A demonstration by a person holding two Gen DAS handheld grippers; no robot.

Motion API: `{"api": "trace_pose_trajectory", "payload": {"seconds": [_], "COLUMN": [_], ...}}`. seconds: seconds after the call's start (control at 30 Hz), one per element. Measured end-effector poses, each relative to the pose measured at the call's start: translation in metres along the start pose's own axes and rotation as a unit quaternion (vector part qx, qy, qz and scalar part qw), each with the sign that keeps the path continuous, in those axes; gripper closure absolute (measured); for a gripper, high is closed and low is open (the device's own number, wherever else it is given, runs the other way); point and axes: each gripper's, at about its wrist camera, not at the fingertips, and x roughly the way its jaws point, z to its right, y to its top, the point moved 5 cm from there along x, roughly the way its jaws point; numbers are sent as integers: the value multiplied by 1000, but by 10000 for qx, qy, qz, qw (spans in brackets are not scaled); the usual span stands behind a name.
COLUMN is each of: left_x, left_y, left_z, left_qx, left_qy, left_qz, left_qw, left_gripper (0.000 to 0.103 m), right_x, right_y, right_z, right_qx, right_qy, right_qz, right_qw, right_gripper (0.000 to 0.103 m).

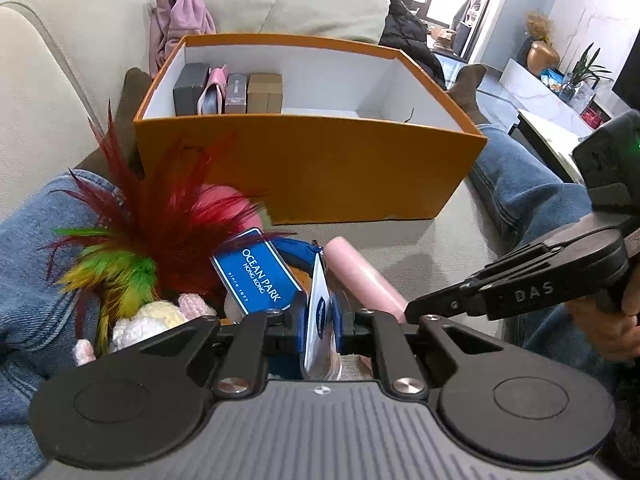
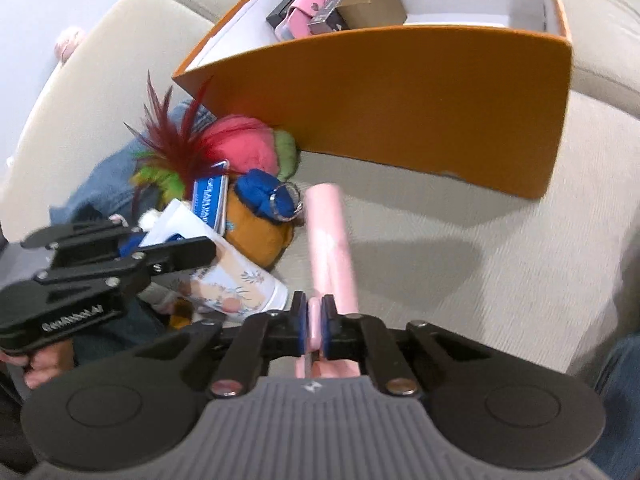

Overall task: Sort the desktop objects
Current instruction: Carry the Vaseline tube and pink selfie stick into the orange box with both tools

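Note:
My left gripper [image 1: 320, 322] is shut on a flat white tube [image 1: 320, 292] with a blue oval logo, held edge-on. In the right wrist view the same tube [image 2: 240, 276] shows a floral print, with the left gripper [image 2: 180, 240] clamped across it. My right gripper [image 2: 315, 332] is shut on the near end of a long pink case [image 2: 330, 236] that lies on the sofa seat. In the left wrist view the right gripper [image 1: 416, 310] reaches in from the right to that pink case [image 1: 360, 276]. Behind stands an open orange box [image 1: 308, 168].
The box holds a grey box [image 1: 190, 88], a pink wallet [image 1: 212, 90] and a brown carton [image 1: 264, 88] at its left end. A feather toy [image 1: 132, 240], a blue Ocean Park tag [image 1: 252, 276] and a blue-and-orange plush [image 2: 260, 220] lie bunched left of the pink case. A person's jeans-clad legs flank the seat.

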Motion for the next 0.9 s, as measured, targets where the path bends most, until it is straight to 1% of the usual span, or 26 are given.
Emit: {"api": "trace_pose_trajectory", "payload": {"seconds": [0.1,0.17,0.27,0.33,0.43,0.57,0.63,0.7,0.8,0.9], "left_x": [-12,-24,-43,-53,-67,-83,-83,-75,-52,-20], "left_y": [4,11,27,41,69,110,128,146,167,180], "left_z": [2,4,7,7,3,-5,-10,-16,-26,-36], "left_qx": [-8,-32,8,57,96,131,145,125,78,-20], "left_qy": [-118,-283,-513,-584,-578,-309,-181,-47,61,83], "left_qz": [118,226,449,596,852,1364,1526,1593,1558,1372], "left_qw": [9999,9993,9977,9965,9946,9901,9880,9871,9877,9905], "left_gripper": [89,89,89,89,89,89,89,89,89,89], "right_x": [-24,-43,-78,-102,-132,-154,-150,-134,-96,-61], "right_y": [2,6,17,30,59,107,131,156,179,192], "right_z": [-13,-19,-30,-35,-40,-37,-30,-14,12,36], "right_qx": [-86,-68,-86,-53,27,97,211,435,778,1202], "right_qy": [-69,-38,-18,-12,-68,-450,-778,-1242,-1792,-2108], "right_qz": [217,358,650,915,1379,1956,2090,2066,1827,1544], "right_qw": [9997,9993,9978,9958,9904,9796,9746,9695,9636,9577], "right_gripper": [97,97,97,97,97,97,97,97,97,97]}}
